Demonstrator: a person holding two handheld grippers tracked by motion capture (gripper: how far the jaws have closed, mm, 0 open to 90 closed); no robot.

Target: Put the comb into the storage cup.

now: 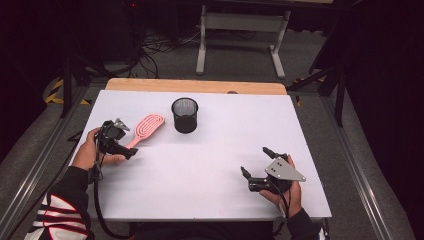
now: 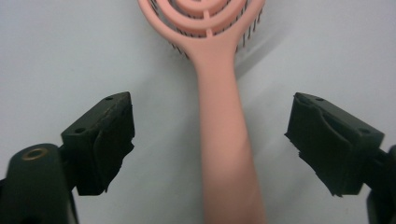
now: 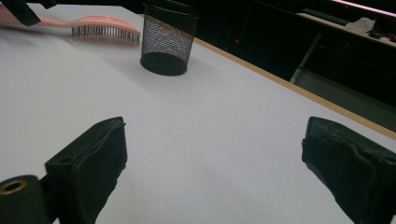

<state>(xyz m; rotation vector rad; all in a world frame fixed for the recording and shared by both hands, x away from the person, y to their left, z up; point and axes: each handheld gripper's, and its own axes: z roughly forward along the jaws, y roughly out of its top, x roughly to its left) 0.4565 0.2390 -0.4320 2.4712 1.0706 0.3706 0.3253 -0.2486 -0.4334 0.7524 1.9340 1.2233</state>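
The pink hairbrush (image 1: 146,128) lies flat on the white tabletop (image 1: 200,165) near its left edge, about midway between the near and far edges, bristles down. Its head is an oval of concentric open loops; dark-tipped bristles show beneath the rim in the left gripper view (image 2: 219,93). The slim, straight handle runs from the head back toward the left gripper (image 1: 116,141), held in the person's left hand (image 1: 87,152).

In the left gripper view the handle lies between the two black jaws, which stand wide on either side with clear tabletop between each pad and the handle — nothing is gripped. The right gripper (image 1: 257,167) rests toward the near right corner in the person's right hand (image 1: 290,192), jaws spread wide with bare tabletop between them (image 3: 210,154).

A black mesh pen cup (image 1: 185,115) stands upright just right of the brush head, apart from it, closer to the far edge. From the right gripper view the cup (image 3: 168,39) and the brush (image 3: 105,28) sit side by side toward the far left. The middle of the tabletop, the whole right half and the near edge lie open — a wooden strip (image 1: 195,86) borders the far edge
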